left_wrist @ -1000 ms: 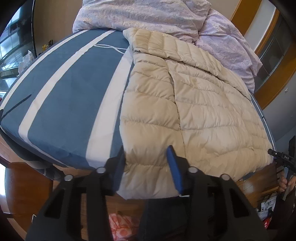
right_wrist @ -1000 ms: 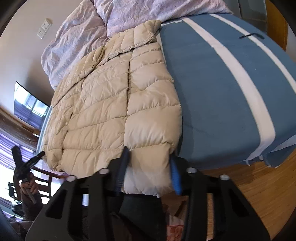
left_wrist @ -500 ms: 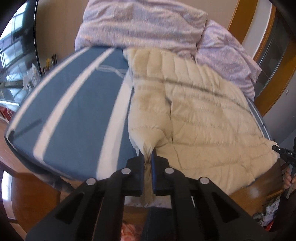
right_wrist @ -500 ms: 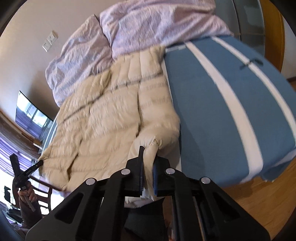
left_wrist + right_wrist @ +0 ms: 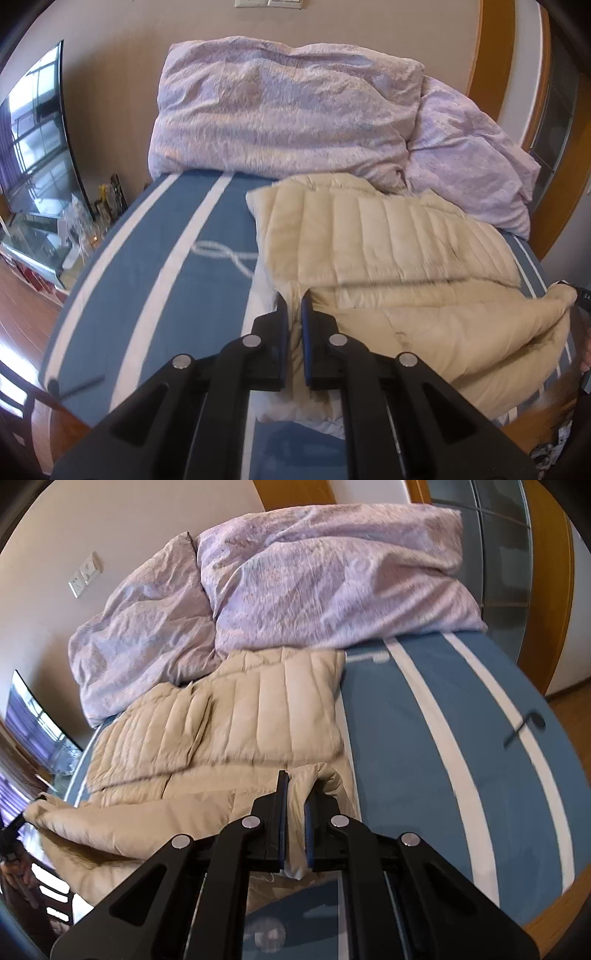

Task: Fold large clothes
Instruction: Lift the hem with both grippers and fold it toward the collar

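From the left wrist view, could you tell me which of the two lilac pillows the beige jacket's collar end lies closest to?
The larger pillow, centred against the wall: the jacket ends just below it. The smaller pillow slumps off to the right.

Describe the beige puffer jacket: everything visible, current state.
The beige puffer jacket is quilted in stitched channels, with a matte, slightly creased shell that looks down-filled. It lies on the blue, white-striped bedspread, its far end against the lilac pillows. The near hem is lifted and doubled back toward the far end, partly folded. The left gripper pinches one hem corner, the right gripper the other; both are shut on fabric.
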